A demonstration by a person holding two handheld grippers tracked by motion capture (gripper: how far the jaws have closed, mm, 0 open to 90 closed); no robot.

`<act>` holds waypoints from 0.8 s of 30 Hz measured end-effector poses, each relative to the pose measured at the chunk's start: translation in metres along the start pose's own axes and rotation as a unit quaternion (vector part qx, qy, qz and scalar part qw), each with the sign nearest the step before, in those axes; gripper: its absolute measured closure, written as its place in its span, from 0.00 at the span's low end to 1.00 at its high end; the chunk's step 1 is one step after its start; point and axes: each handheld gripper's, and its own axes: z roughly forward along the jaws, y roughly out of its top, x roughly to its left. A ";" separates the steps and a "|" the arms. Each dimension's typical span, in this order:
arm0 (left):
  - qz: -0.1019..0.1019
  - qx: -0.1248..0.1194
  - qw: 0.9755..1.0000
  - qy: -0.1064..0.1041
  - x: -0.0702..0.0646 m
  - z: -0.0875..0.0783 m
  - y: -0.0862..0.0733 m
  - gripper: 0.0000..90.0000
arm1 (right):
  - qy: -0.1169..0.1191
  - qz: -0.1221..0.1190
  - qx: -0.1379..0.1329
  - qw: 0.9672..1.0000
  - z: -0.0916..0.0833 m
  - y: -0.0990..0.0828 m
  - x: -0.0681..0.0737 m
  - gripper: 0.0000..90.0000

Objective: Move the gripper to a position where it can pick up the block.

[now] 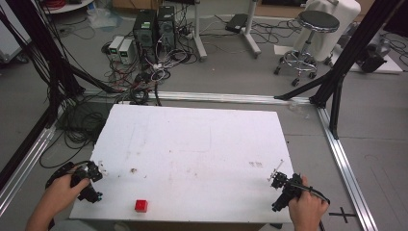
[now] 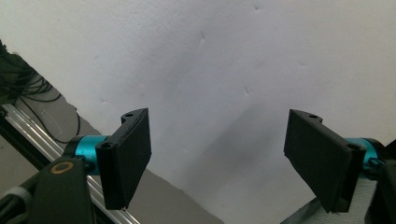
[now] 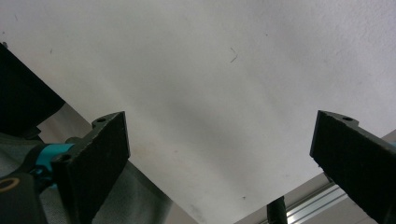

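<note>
I hold my left gripper (image 1: 94, 169) at the table's (image 1: 202, 139) left edge and my right gripper (image 1: 275, 178) near its front right corner, both with jaws spread wide and empty. A small red cube (image 1: 141, 206) sits by the front edge, well apart from both.

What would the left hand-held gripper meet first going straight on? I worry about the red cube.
Likely just the bare white table: the open left hand-held gripper looks onto it, and the red cube sits off to its side.
</note>
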 end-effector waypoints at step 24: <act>0.010 -0.013 1.000 0.000 0.000 0.001 0.001 0.26 | 0.001 -0.004 -0.002 1.000 0.000 0.001 0.001 0.04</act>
